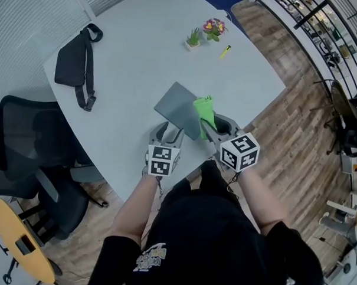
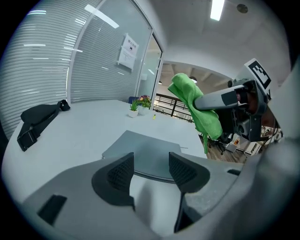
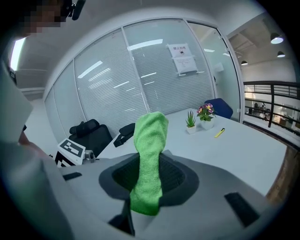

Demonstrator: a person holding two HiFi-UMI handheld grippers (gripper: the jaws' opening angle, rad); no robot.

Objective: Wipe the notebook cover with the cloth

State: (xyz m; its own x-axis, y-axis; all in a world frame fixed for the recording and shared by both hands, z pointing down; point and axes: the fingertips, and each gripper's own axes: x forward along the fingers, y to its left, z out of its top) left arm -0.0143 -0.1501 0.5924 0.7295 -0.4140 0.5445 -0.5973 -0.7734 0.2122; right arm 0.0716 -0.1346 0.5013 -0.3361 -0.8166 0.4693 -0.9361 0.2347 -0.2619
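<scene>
Right gripper view: right tongs point(image 3: 149, 174) clamp cloth point(image 3: 150, 136); head view adds notebook point(image 1: 177, 106).

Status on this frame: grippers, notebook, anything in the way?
Right gripper shut on green terry cloth, raised. Left gripper open, empty. Grey closed notebook flat on pale table, cover bare, unobstructed.

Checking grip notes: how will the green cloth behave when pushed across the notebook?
Likely floppy: the green cloth droops from the right gripper, whose jaws clamp it. Probably light, being thin; it may bunch when pushed over the notebook.
</scene>
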